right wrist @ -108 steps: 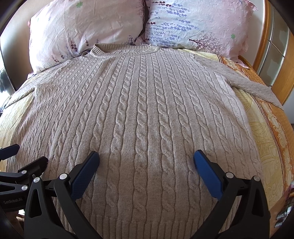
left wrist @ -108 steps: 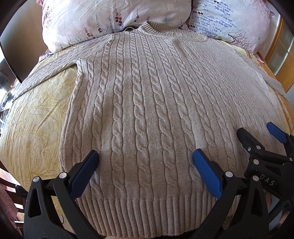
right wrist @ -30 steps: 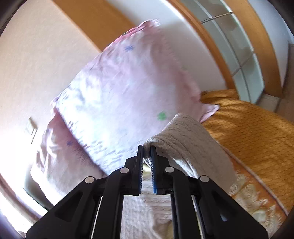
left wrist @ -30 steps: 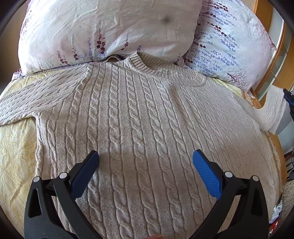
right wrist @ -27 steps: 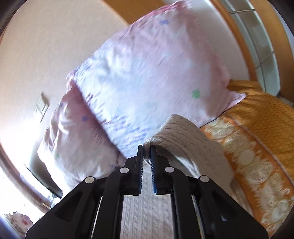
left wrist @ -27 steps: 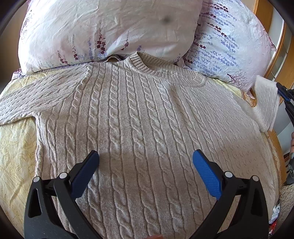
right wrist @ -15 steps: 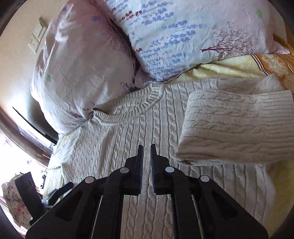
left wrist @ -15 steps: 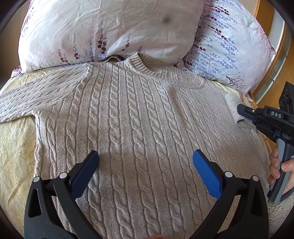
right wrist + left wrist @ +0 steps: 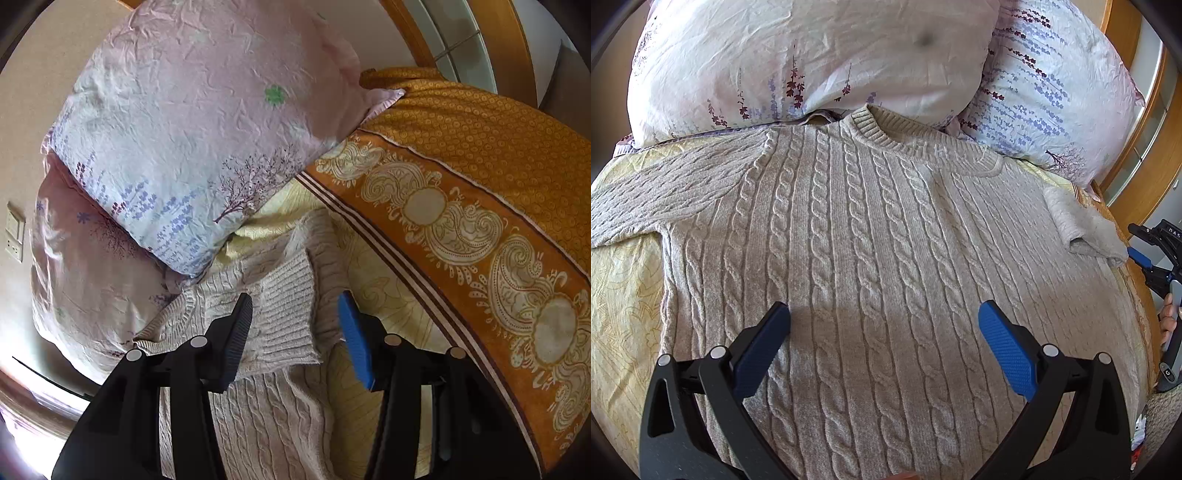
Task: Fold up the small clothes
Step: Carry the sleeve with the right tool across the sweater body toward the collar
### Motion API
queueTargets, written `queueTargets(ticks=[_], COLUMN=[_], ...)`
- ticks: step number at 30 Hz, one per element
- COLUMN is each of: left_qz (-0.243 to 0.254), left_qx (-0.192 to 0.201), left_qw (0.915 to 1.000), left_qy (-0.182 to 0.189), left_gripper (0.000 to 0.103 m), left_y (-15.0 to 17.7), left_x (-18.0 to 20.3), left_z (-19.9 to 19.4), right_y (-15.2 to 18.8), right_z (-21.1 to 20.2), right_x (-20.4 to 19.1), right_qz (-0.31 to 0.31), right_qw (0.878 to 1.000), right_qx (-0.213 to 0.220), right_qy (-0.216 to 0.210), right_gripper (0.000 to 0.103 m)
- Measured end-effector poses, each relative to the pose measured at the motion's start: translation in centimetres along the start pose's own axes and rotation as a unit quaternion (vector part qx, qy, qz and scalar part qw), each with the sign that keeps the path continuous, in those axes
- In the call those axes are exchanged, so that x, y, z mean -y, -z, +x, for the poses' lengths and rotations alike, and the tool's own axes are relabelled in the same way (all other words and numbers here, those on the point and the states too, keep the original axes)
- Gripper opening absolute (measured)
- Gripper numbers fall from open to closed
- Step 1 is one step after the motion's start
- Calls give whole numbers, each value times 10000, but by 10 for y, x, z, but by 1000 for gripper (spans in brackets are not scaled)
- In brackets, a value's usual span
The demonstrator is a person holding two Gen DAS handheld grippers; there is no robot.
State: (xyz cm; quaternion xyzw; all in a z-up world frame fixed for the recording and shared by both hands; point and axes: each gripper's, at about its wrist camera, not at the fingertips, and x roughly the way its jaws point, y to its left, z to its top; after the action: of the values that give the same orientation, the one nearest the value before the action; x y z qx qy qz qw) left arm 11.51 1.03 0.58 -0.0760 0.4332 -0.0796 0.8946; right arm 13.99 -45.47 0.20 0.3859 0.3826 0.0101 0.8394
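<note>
Left wrist view: the beige cable-knit sweater lies flat on the yellow patterned bed, collar at the floral pillows, with the left tool spread wide above it, gripping nothing. Right wrist view: the right tool is released too, fingers apart around the folded-over ribbed sleeve cuff.

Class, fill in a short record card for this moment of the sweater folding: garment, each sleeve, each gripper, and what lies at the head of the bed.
garment: cable-knit sweater, flat, front up on the bedspread
right sleeve: folded sleeve lying on the sweater's edge
left sleeve: spread outward
left gripper: open, above the sweater body
right gripper: open, at the sleeve cuff
head of bed: two pillows
</note>
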Motion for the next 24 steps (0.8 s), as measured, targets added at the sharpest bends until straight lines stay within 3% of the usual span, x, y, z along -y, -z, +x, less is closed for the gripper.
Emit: queueTargets(ticks=[3,4,10,12,13,16,21,24], left_qz=[1,0,-2,-7,-6,-14,-33,-129], left_qx=[0,0,0,2,2,8,16,59], left_qw=[10000,10000,10000,10000,10000,10000,10000,9998], left_qy=[-1,1,5,11,11,21,46,155], left_gripper=[101,101,101,101,101,101,101,101], left_y=[0,0,0,0,-1,0,1,1], left_x=[0,0,0,0,0,0,-2,-6], left_z=[0,0,-1,-1,-1,-1,-1,-4], right_y=[3,3,9,8,8,8,14,35], right_z=[7,10,24,28,29,22,13,27], right_x=[-4,-5,-6,-5,-7,-26,-89,-131], right_qz=[-121,-165,-337,-344,-365,-566,-1043,-1238], right_qw=[9998,9997,9983,9979,9977,9974,9910,9828], right_qx=[-77,-129,-381,-444,-487,-446,-294,-462], right_qy=[114,110,289,319,282,12,-784,-1290], right_gripper=[46,38,36,26,15,9,8,8])
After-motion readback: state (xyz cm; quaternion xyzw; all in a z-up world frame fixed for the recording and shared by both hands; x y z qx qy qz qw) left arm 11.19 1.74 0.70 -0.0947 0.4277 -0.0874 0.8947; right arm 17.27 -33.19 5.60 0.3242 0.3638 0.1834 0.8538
